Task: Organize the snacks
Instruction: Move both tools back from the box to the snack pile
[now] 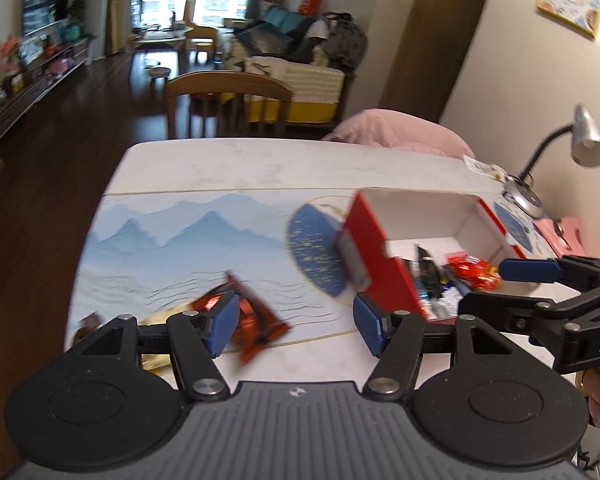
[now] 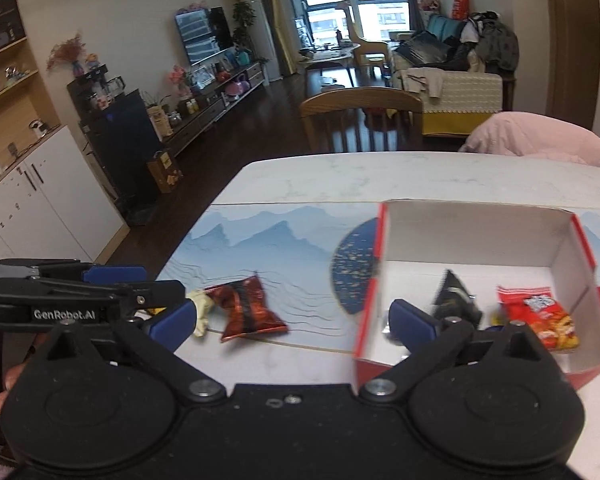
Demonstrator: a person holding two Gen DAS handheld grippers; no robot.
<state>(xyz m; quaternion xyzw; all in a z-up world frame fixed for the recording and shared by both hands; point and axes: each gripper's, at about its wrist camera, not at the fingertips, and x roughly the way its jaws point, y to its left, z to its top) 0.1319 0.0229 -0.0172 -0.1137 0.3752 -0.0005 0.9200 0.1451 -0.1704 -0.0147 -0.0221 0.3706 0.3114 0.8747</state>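
Note:
A red box with a white inside (image 1: 374, 248) (image 2: 476, 236) stands open on the table, right of centre. In it lie a red snack packet (image 1: 473, 271) (image 2: 538, 316), a black packet (image 1: 425, 265) (image 2: 456, 294) and other small wrappers. On the mat to the left of the box lies a dark red foil packet (image 1: 256, 318) (image 2: 246, 308), with a pale yellow packet (image 1: 158, 320) (image 2: 202, 312) beside it. My left gripper (image 1: 296, 328) is open above the dark red packet, which lies by its left finger. My right gripper (image 2: 292, 324) is open wide near the box's front left corner, holding nothing.
A mat printed with blue mountains (image 1: 180, 232) covers the white marble table (image 1: 284, 160). A desk lamp (image 1: 588, 136) stands at the far right by the wall. A wooden chair (image 1: 228, 88) and a pink cushion (image 1: 400, 128) sit beyond the far edge. The table's left edge drops to a dark floor.

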